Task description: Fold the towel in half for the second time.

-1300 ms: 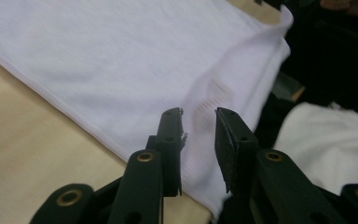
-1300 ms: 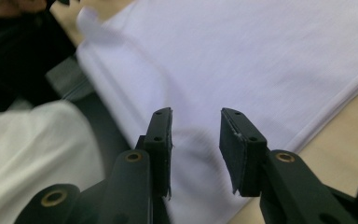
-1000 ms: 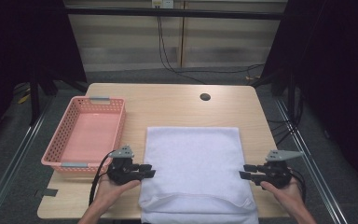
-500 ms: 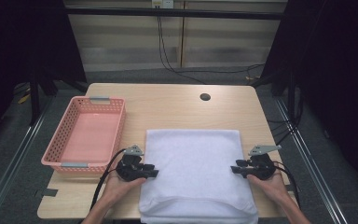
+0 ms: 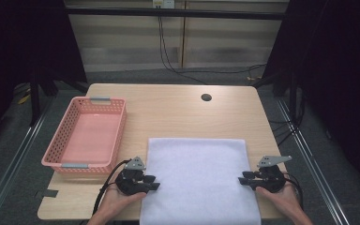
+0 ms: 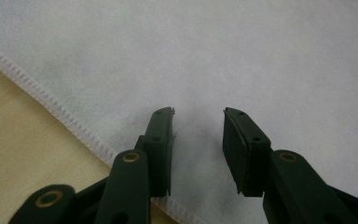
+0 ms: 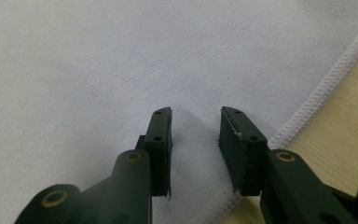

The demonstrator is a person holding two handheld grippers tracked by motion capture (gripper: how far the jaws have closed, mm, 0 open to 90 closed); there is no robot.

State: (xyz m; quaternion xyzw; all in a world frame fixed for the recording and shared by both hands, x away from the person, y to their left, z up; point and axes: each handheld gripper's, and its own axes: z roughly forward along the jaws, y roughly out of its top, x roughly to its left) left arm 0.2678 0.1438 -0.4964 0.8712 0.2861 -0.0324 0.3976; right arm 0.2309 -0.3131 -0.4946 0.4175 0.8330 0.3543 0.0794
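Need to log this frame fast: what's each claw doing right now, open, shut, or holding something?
Left claw: open, jaws apart over the white towel near its left hem, gripping nothing.
Right claw: open, has just been closing, towel surface between the jaws, not pinched.

Light wooden table [image 5: 178,112], rounded corners, 1 dark round hole [image 5: 206,97] toward 1 o'clock. Directly on top: 1 pink perforated basket [image 5: 70,140] at 9 o'clock, 1 white towel [image 5: 199,180] spread flat at 6 o'clock, overhanging the near edge.
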